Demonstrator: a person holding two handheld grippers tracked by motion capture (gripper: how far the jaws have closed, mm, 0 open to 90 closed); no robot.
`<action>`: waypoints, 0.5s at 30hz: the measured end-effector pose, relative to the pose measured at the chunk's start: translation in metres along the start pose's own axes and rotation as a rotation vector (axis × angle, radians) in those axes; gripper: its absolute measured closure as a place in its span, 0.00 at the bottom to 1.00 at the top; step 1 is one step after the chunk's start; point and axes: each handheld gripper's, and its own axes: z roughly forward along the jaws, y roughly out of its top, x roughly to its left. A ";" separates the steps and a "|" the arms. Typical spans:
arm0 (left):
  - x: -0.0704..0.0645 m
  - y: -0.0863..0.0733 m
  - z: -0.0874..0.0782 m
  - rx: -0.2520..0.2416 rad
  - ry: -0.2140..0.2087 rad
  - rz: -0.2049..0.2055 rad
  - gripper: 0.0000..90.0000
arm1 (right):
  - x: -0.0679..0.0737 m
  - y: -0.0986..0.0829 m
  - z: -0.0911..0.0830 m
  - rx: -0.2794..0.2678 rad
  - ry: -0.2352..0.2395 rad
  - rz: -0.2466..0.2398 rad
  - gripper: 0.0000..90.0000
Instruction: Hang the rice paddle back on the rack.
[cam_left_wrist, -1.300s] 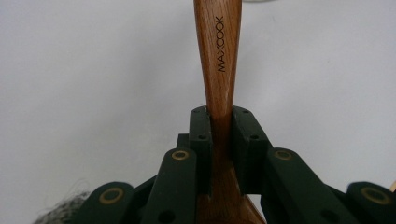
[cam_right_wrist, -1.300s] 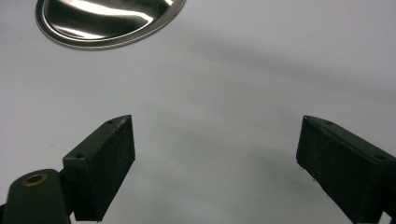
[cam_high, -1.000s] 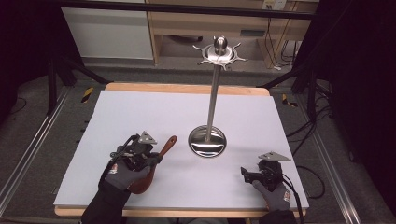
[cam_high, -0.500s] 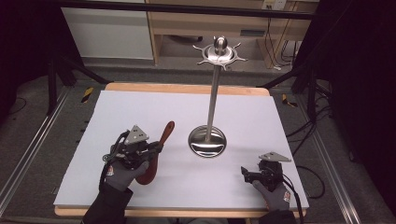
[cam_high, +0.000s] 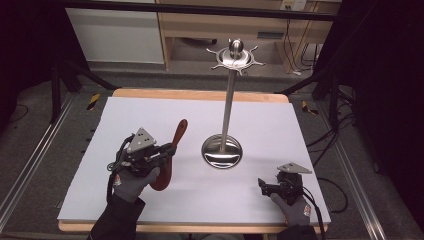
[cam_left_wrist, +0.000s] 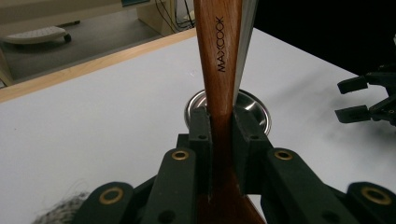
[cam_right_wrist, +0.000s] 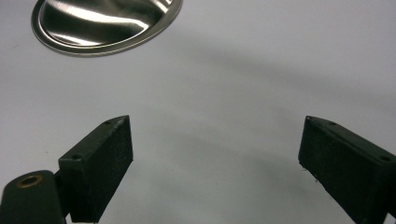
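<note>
The left tool (cam_high: 167, 150) clamps a wooden spoon (cam_high: 172, 150) near the surface's (cam_high: 150, 115) left front, handle tilted up toward the far edge. A metal stand (cam_high: 222, 150) rises at the middle. The right tool (cam_high: 262, 186), jaws apart and holding nothing, sits by the right front corner.

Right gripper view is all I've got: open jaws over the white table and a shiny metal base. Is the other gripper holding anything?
Observer: Yes, the left gripper is shut on a wooden spoon.
Operator: Which part is gripped?
Observer: The handle, between the jaws; it's printed MAXCOOK.
Operator: What's that base part of?
Observer: A tall stand with hooks around its top.
</note>
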 end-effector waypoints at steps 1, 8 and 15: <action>0.000 0.001 -0.001 -0.006 -0.001 0.001 0.87 | 0.000 0.000 0.000 0.001 0.001 0.001 0.11; -0.003 0.013 -0.007 -0.058 -0.006 0.003 0.87 | 0.000 0.000 0.000 0.002 -0.002 0.003 0.11; -0.008 0.027 -0.012 -0.094 -0.010 0.016 0.87 | 0.000 0.000 -0.001 -0.004 -0.004 0.004 0.11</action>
